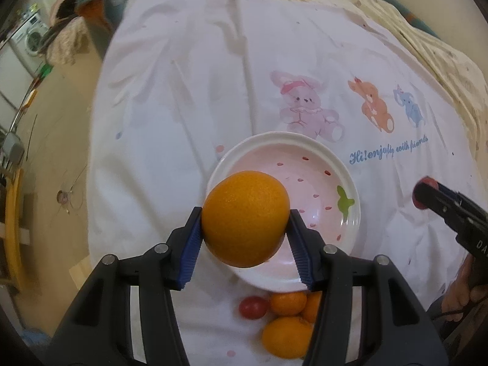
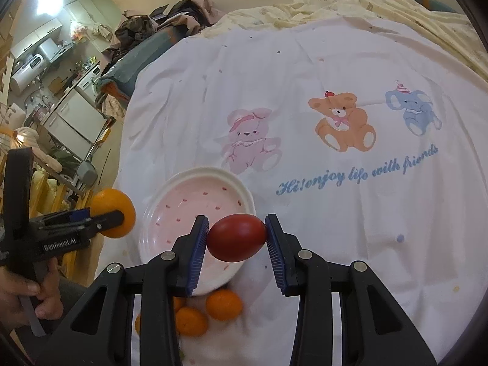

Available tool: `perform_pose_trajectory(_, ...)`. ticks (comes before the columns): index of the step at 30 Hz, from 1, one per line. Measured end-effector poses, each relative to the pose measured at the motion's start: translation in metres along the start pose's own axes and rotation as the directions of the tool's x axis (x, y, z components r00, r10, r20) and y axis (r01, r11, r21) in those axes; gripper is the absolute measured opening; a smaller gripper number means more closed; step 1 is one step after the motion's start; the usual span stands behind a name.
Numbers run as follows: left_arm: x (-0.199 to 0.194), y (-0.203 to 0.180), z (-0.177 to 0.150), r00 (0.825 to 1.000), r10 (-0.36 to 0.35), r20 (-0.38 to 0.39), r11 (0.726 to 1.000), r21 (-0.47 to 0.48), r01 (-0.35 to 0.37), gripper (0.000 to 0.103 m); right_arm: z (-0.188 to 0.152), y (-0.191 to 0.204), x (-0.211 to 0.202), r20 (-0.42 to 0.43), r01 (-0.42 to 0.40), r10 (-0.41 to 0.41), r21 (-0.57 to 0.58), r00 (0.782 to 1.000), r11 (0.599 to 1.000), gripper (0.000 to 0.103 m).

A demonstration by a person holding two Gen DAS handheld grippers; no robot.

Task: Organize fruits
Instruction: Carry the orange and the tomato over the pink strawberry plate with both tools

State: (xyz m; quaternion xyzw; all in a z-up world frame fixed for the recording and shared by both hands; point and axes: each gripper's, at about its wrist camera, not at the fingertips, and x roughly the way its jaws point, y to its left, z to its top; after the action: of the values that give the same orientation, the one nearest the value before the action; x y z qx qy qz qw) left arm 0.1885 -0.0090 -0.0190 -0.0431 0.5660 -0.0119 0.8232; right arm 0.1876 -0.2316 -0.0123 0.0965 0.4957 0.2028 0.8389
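Two fruits were held above the empty bowl (image 1: 347,183), the orange (image 1: 245,218) clamped in the left gripper (image 1: 244,228) and the red fruit (image 2: 237,233) in the right gripper (image 2: 237,238); each should be lowered gently before being released.

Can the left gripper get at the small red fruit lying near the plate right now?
Probably not. The left gripper is already shut on a large orange held above the plate. The small red fruit lies uncovered on the cloth, but the orange must be released first.
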Motion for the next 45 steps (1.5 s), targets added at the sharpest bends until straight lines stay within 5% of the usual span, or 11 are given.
perform_pose_trajectory(10,0.039,-0.012,0.021,0.998,-0.019,-0.054,0.999,0.041,0.022,0.05,0.02,-0.003,0.042,-0.05,0.017,-0.019,-0.027,0.999,0.999,0.04)
perform_pose_trajectory(24,0.075,-0.008,0.032,0.994,-0.022,-0.111,0.999,0.028,0.025,0.05,0.026,-0.009,0.1,-0.156,-0.061,0.063,0.021,0.986,0.998,0.04)
perform_pose_trajectory(45,0.091,0.004,0.033,0.988,-0.06,-0.144,0.997,-0.061,0.052,0.052,0.021,-0.009,0.113,-0.183,-0.054,0.06,0.039,0.981,0.998,0.042)
